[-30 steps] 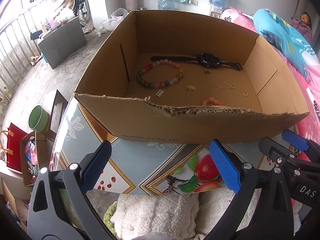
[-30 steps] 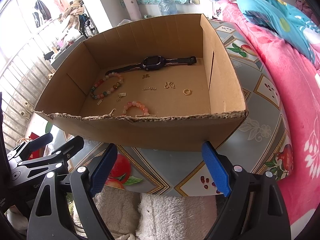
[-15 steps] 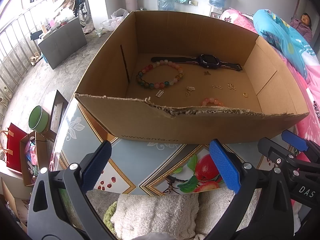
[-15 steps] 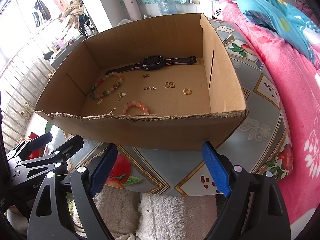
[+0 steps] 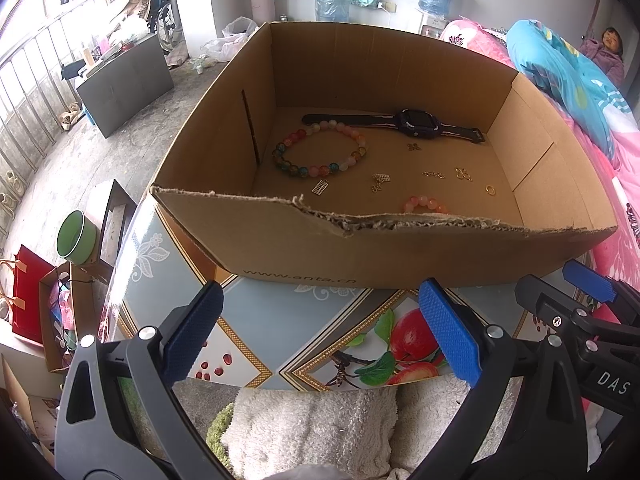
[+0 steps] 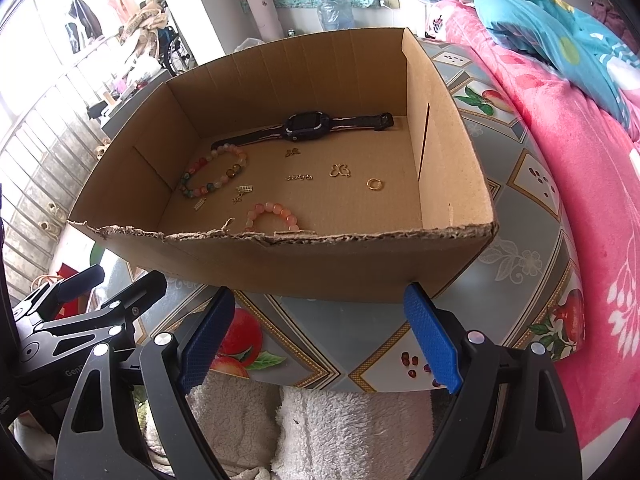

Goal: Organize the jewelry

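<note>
An open cardboard box [image 5: 280, 244] [image 6: 320, 268] stands on a fruit-patterned table. Inside lie a black watch [image 5: 416, 123] [image 6: 304, 126], a multicoloured bead bracelet [image 5: 320, 154] [image 6: 214, 176], a smaller pink bead bracelet [image 5: 424, 204] [image 6: 274, 214], a gold ring [image 5: 490, 189] [image 6: 374, 184] and several small gold and silver charms [image 5: 463, 174] [image 6: 340, 170]. My left gripper [image 5: 320, 328] is open and empty, in front of the box's near wall. My right gripper [image 6: 320, 336] is open and empty beside it, also short of the box.
White fluffy towels [image 5: 312, 428] [image 6: 340, 428] lie under both grippers at the table's near edge. A bed with pink and blue covers [image 6: 560, 100] runs along the right. On the floor to the left are a green bowl [image 5: 76, 236], a red bag [image 5: 26, 288] and a grey cabinet [image 5: 124, 80].
</note>
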